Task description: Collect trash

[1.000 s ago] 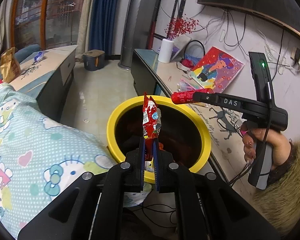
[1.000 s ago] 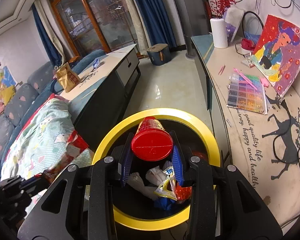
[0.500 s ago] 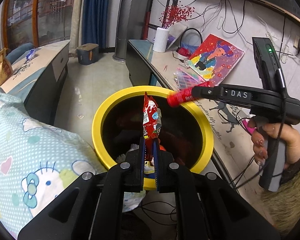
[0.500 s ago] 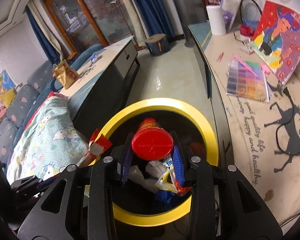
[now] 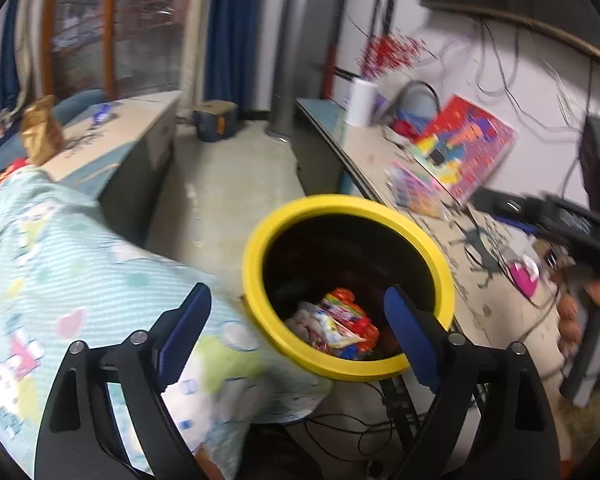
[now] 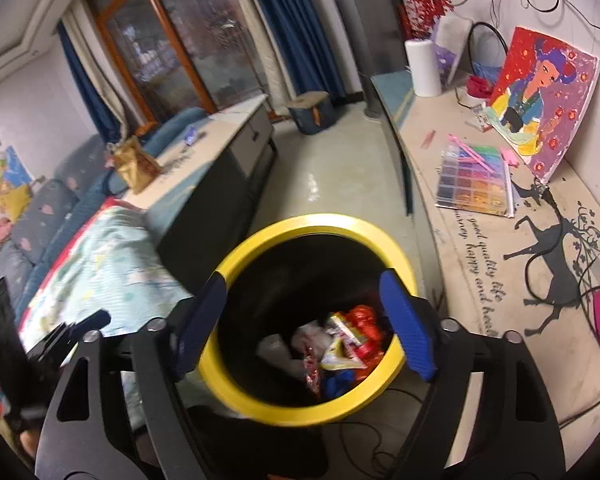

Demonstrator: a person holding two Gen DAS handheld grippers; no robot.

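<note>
A black bin with a yellow rim (image 5: 296,216) (image 6: 320,222) stands on the floor below both grippers. Wrappers and red trash (image 5: 340,326) (image 6: 340,340) lie in a heap at its bottom, a red cup-like piece (image 6: 364,326) among them. My left gripper (image 5: 298,334) hangs over the bin's near-left rim, its jaws opening wide with nothing between the blue pads. My right gripper (image 6: 304,316) is over the bin mouth, jaws opening too and empty. The right hand's gripper body (image 5: 592,216) shows blurred at the right edge of the left wrist view.
A patterned quilt (image 5: 60,280) (image 6: 100,264) lies left of the bin. A long counter (image 6: 480,240) on the right holds a bead box (image 6: 476,180), a painting (image 6: 540,100) and cables. A low cabinet (image 6: 220,160) with a gold bag (image 6: 134,164) stands beyond the quilt.
Both grippers opened: the red snack wrapper has left the left gripper and the red cup the right one, and both now lie in the bin. Both hands shifted slightly.
</note>
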